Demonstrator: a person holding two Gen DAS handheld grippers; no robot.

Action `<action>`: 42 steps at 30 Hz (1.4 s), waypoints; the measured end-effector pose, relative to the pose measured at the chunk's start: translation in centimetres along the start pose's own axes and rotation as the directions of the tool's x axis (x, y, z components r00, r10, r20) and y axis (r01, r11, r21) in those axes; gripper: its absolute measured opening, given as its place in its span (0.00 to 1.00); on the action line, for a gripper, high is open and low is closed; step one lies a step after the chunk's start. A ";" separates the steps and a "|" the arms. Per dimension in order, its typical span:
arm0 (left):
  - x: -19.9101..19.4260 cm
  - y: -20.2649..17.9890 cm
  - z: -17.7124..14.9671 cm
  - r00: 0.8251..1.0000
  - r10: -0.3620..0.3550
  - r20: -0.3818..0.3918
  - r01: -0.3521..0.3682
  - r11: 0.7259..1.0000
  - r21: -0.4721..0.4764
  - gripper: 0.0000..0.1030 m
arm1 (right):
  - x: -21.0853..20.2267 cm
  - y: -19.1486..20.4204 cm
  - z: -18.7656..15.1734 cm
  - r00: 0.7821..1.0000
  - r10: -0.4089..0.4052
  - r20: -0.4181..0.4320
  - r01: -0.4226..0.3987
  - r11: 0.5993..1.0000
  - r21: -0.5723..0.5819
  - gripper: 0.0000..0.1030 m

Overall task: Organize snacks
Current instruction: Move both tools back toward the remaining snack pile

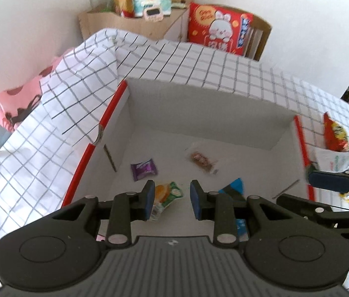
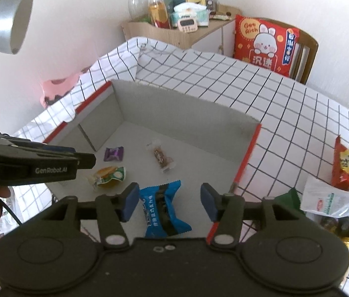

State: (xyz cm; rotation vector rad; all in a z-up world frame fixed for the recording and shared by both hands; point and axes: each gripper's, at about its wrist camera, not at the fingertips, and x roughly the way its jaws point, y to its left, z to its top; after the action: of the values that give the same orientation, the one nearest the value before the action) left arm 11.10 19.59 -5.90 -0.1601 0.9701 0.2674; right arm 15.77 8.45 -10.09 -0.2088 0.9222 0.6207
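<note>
Four wrapped snacks are lying on the floor of the open white cardboard box with red-edged flaps: a blue foil packet nearest the cameras, a green-and-orange sachet, a small purple wrapper and a clear-wrapped brown bar, all apart from one another. The box is sitting on the bench under a white cloth with a black grid.

The left tool is hovering over the box interior, tilted downward, its blue-padded fingers standing apart and gripping nothing; the green-and-orange sachet is showing just beyond its left finger. The right tool is angling down over the box's near right side, fingers likewise spread and empty, with the blue packet lying below between them.

More snacks are resting on the cloth right of the box: a red-and-yellow bag and a white plastic pouch. A red rabbit-print cushion is leaning on a wooden chair beyond the bench.
</note>
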 end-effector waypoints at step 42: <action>-6.8 -21.8 -6.2 0.938 -0.297 0.182 0.256 0.942 0.216 0.77 | -17.2 -17.6 -12.6 0.955 -0.180 0.233 0.111 0.953 0.282 1.00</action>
State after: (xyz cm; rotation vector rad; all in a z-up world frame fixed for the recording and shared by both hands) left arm 8.95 -3.85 -3.38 -0.0901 0.7443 -0.0691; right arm 9.81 -18.16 -5.58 0.0452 0.7216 0.3689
